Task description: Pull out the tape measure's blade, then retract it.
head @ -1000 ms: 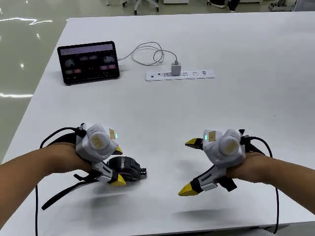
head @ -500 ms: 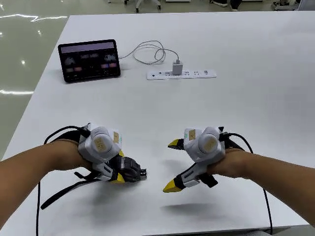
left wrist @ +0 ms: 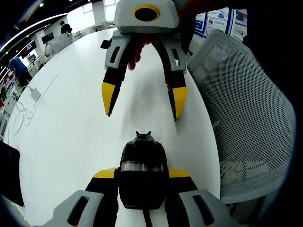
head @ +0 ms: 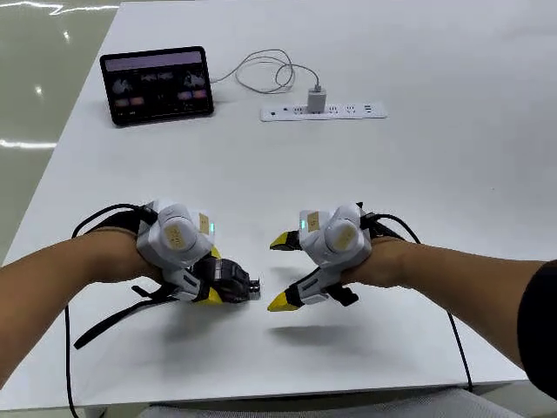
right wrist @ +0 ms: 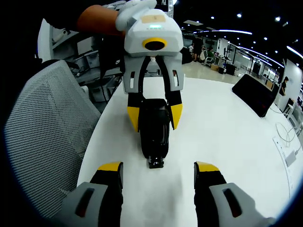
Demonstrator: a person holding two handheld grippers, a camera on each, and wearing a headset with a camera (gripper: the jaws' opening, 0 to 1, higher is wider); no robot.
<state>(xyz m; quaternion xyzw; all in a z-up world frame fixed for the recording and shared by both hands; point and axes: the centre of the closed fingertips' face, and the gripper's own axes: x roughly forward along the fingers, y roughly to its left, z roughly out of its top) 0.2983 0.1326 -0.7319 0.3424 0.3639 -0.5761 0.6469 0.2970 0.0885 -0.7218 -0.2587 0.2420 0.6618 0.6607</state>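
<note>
Grips black, rounded plastic tape measure [right wrist: 154,125] in left gripper [left wrist: 142,173], yellow-tipped jaws clamped on both flanks of the case. Rests case low on white table [head: 392,192], at the near edge. Holds right gripper [right wrist: 157,168] spread wide, nothing between the jaws.

Against a second ago: brings right gripper in from well apart to near the tape measure's nose, not touching yet. Keeps left clamp as it was, case in the same place in the jaws. Reads as the approach to the pull: blade not out, so both pull and retract left to do.

In head view, puts right gripper at 3 o'clock of the tape measure, open jaws aimed toward 9 o'clock, lined up either side of small metal hook tab [right wrist: 155,162].

Tape measure: dark, compact, glossy band across the top in left gripper view. Hook tab seated against the case mouth, pointing at the right gripper. No blade length showing. Probably calls for a fine pinch on a thin tab, easy to slip off.

Further out in head view: dark tablet [head: 157,85] at 11 o'clock, white power strip [head: 339,111] with plugged charger and looped cable at 12 o'clock. Grey mesh chair [left wrist: 236,118] beside the table edge in left gripper view.
</note>
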